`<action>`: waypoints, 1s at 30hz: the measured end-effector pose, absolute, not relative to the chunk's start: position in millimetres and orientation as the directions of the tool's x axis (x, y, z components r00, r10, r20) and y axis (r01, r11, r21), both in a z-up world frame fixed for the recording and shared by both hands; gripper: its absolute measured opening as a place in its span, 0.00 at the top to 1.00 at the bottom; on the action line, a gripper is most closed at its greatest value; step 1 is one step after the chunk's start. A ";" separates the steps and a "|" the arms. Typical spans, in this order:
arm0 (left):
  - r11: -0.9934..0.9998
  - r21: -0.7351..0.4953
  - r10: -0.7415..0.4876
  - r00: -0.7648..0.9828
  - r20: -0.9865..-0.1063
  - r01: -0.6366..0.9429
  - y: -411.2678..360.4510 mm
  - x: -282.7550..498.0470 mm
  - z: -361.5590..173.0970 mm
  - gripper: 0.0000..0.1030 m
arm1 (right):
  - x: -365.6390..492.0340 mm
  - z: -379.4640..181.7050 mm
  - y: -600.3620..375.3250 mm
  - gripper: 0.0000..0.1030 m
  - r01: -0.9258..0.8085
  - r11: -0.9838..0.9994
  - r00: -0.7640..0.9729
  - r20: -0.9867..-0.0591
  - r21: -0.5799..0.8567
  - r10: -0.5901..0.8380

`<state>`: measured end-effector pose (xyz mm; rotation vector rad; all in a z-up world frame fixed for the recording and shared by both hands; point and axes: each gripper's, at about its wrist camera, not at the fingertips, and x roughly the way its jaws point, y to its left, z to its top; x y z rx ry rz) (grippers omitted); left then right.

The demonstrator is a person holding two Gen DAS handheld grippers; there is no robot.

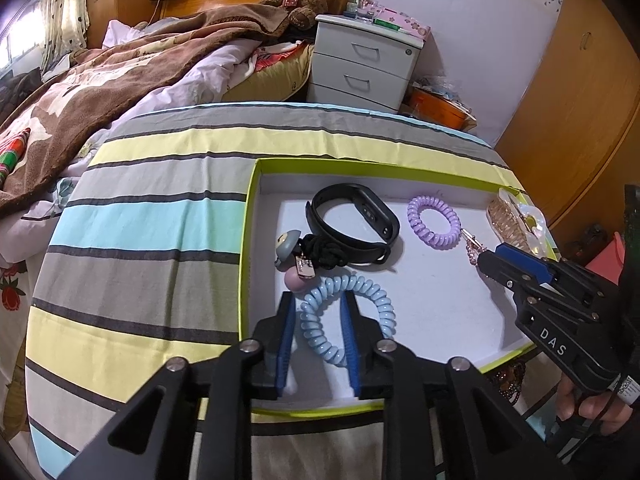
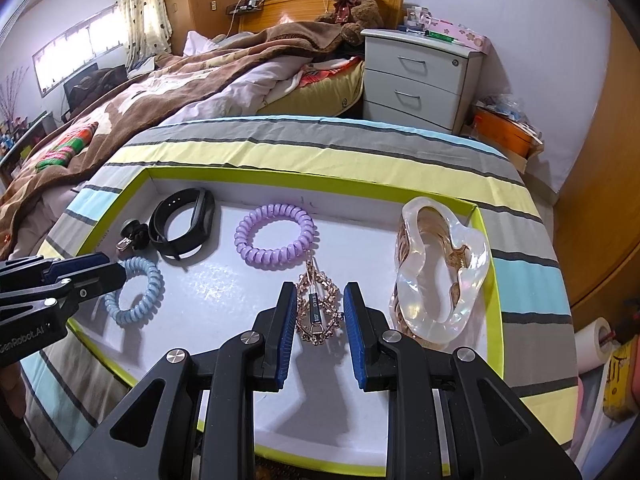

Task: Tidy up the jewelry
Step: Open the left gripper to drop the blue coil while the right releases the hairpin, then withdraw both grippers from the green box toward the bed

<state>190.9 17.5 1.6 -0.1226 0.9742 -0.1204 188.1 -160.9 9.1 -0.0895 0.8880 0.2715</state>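
Tray (image 2: 490, 240), frame centre, already holds all visible jewelry. Left gripper (image 1: 318, 320) jaws apart around blue coil bracelet (image 1: 348, 320); right gripper (image 2: 320, 312) apart around gold chain (image 2: 318, 312). Loose beads lower right unclear.

A shallow tray (image 2: 494, 280) with a lime rim sits on striped cloth (image 2: 320, 152). The right gripper (image 2: 320, 312) straddles a rose-gold chain (image 2: 318, 312), pads (blue) apart from it. Purple coil bracelet (image 2: 274, 234) at twelve o'clock of the chain, clear hair claw (image 2: 440, 264) at two, blue coil bracelet (image 2: 138, 292) at nine.
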 end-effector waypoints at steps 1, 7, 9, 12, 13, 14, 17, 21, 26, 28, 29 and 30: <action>0.987 -0.156 -0.156 0.557 -0.815 0.048 17.7 190.3 2.2 0.70 | 187.6 9.6 -160.9 0.76 -0.269 0.963 0.602 -0.774 0.034 0.195; 0.986 -0.158 -0.159 0.565 -0.809 0.051 16.4 185.2 7.0 0.62 | 180.0 16.4 -161.4 0.76 -0.265 0.963 0.619 -0.759 0.040 0.202; 0.986 -0.157 -0.160 0.570 -0.806 0.055 15.3 182.4 9.4 0.60 | 176.7 19.1 -161.7 0.76 -0.267 0.963 0.624 -0.754 0.038 0.203; 0.987 -0.150 -0.153 0.580 -0.800 0.053 14.8 177.6 13.5 0.56 | 171.2 23.1 -161.9 0.75 -0.266 0.963 0.633 -0.748 0.035 0.202; 0.987 -0.150 -0.152 0.582 -0.799 0.052 15.4 176.3 14.8 0.55 | 169.2 24.5 -162.2 0.75 -0.266 0.963 0.634 -0.745 0.038 0.205; 0.987 -0.151 -0.151 0.584 -0.798 0.049 16.1 175.2 16.1 0.55 | 168.4 26.0 -161.8 0.75 -0.265 0.963 0.637 -0.744 0.038 0.205; 0.988 -0.148 -0.148 0.595 -0.790 0.048 17.1 169.1 21.6 0.53 | 163.0 30.4 -162.4 0.75 -0.263 0.964 0.646 -0.735 0.039 0.206; 0.988 -0.145 -0.146 0.608 -0.780 0.052 17.7 160.9 28.7 0.51 | 154.5 36.7 -163.3 0.75 -0.264 0.964 0.657 -0.724 0.039 0.210; 0.988 -0.143 -0.150 0.628 -0.764 0.062 17.0 147.9 38.0 0.50 | 141.2 45.1 -165.2 0.74 -0.266 0.963 0.674 -0.706 0.043 0.218; 0.988 -0.143 -0.151 0.635 -0.758 0.064 17.1 142.4 41.2 0.49 | 134.8 47.6 -167.5 0.72 -0.267 0.962 0.679 -0.699 0.049 0.224; 0.987 -0.144 -0.154 0.639 -0.754 0.067 16.9 139.0 42.8 0.48 | 131.7 48.5 -169.2 0.68 -0.268 0.962 0.682 -0.695 0.052 0.227; 0.987 -0.145 -0.154 0.642 -0.751 0.068 16.9 136.3 43.9 0.47 | 128.6 49.4 -170.6 0.67 -0.269 0.962 0.684 -0.692 0.055 0.231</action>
